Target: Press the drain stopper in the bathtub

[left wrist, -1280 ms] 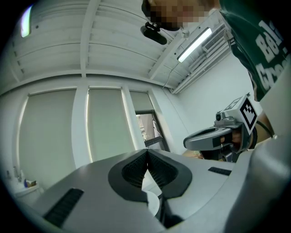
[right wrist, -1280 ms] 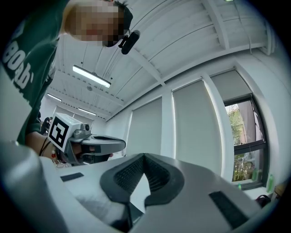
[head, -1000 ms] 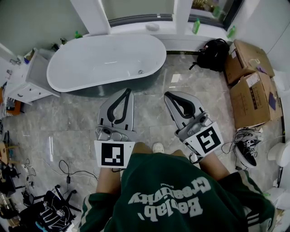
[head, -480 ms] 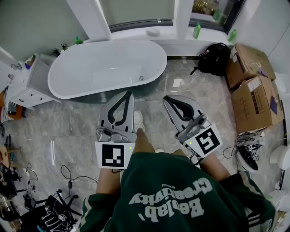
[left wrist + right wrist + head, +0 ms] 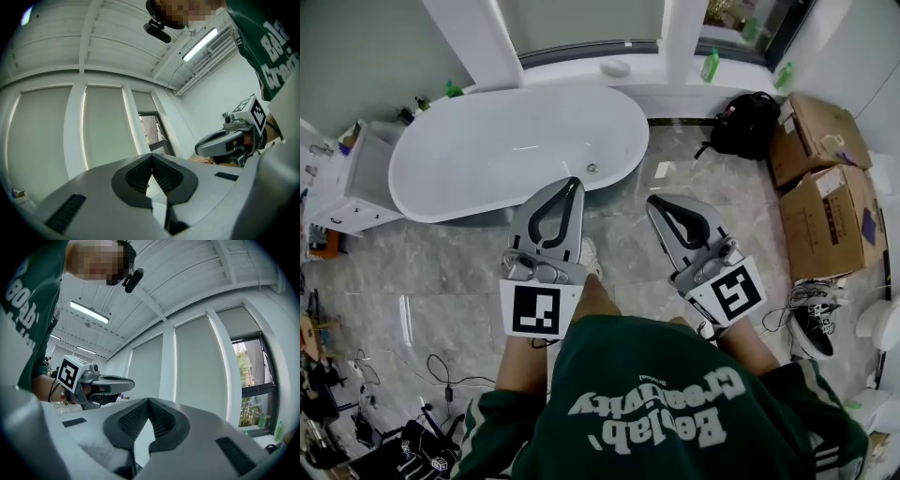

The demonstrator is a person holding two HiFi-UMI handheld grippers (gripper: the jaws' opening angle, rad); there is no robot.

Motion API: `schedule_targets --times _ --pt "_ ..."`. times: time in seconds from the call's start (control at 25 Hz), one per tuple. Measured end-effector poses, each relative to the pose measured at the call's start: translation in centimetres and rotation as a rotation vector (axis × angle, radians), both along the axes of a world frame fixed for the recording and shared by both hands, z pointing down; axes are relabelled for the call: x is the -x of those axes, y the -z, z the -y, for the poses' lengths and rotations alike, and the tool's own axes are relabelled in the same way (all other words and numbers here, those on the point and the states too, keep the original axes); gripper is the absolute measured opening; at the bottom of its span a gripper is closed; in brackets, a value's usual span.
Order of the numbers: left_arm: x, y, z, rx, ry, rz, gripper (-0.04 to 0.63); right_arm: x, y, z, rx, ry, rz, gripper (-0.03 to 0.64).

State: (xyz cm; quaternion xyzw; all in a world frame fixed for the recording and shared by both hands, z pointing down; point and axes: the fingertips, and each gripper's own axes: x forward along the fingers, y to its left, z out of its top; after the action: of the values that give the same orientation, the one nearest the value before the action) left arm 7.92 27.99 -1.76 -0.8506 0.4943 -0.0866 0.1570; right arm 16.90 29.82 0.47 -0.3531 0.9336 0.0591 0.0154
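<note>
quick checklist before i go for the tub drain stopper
1. Drain stopper in sight on the bathtub floor: ok.
2. Left gripper shut, nothing between its jaws: ok.
3. Right gripper shut, nothing between its jaws: ok.
4. A gripper at the stopper: not ok, both are held short of it.
5. Stopper up or already pressed: cannot tell, too small.

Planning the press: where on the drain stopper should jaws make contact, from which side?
Probably its top centre, from straight above over the near rim: the drain stopper is a small round cap lying flat on the bathtub floor, with no visible edge to pinch.
</note>
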Motion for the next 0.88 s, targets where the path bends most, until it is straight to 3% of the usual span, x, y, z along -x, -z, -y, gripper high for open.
schedule_targets --times 0.28,0.4,0.6,0.88 --pt "3.9 -1.1 9.3 0.031 -0.02 -0.009 0.009 2.9 -1.3 8.4 0.045 -0.038 -0.036 0.017" --pt "5.8 -0.6 13.2 0.015 -0.038 0.022 0.009 4.3 -1.7 12.0 0.066 -0.049 -0.048 0.016" --pt "9.1 -0.6 19.1 0.011 -0.044 0.014 0.009 7.2 -1.9 17.7 0.075 -0.061 -0.047 0.016" --pt "12.4 -2.5 25.7 0.069 -0.067 0.005 0.009 10.6 -2.4 24.5 0.095 -0.083 -0.06 0.016"
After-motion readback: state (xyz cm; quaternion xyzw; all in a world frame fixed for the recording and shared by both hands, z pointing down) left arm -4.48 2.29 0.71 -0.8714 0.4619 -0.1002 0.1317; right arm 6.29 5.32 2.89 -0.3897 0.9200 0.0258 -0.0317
